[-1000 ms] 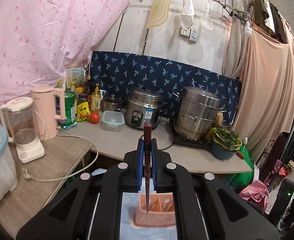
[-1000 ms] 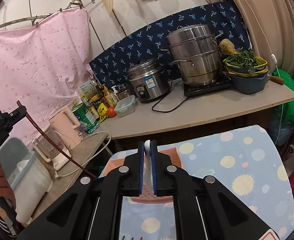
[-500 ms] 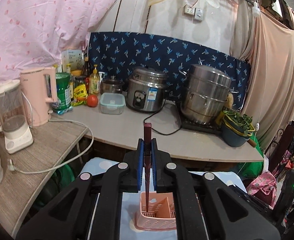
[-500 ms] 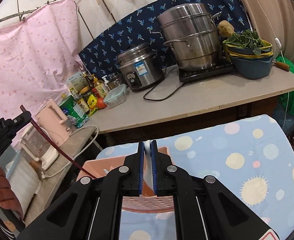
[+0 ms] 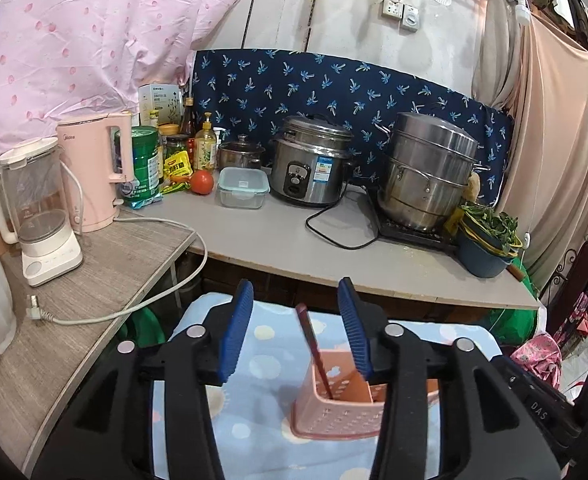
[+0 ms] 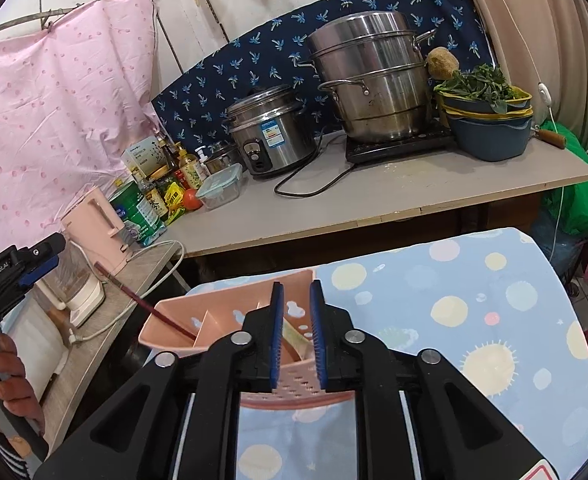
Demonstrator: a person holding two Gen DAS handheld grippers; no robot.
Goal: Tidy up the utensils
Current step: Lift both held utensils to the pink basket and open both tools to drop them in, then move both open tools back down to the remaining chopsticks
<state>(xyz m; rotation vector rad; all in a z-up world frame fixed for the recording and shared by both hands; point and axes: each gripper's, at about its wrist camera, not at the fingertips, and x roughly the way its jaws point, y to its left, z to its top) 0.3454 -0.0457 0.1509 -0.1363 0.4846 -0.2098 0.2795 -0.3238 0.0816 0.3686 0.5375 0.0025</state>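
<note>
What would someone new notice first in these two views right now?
Probably the pink perforated plastic utensil basket on the spotted blue tablecloth, with a dark red chopstick leaning in it between the open left gripper fingers. Next, the right gripper straddling the basket's near wall, and behind, the big stacked steel steamer pot on the grey counter.

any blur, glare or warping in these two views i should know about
Left wrist view: fisheye bends the counter edge; pink holder looks soft; glare on the steamer pot. Right wrist view: same bending; chopstick sharp enough.
</note>
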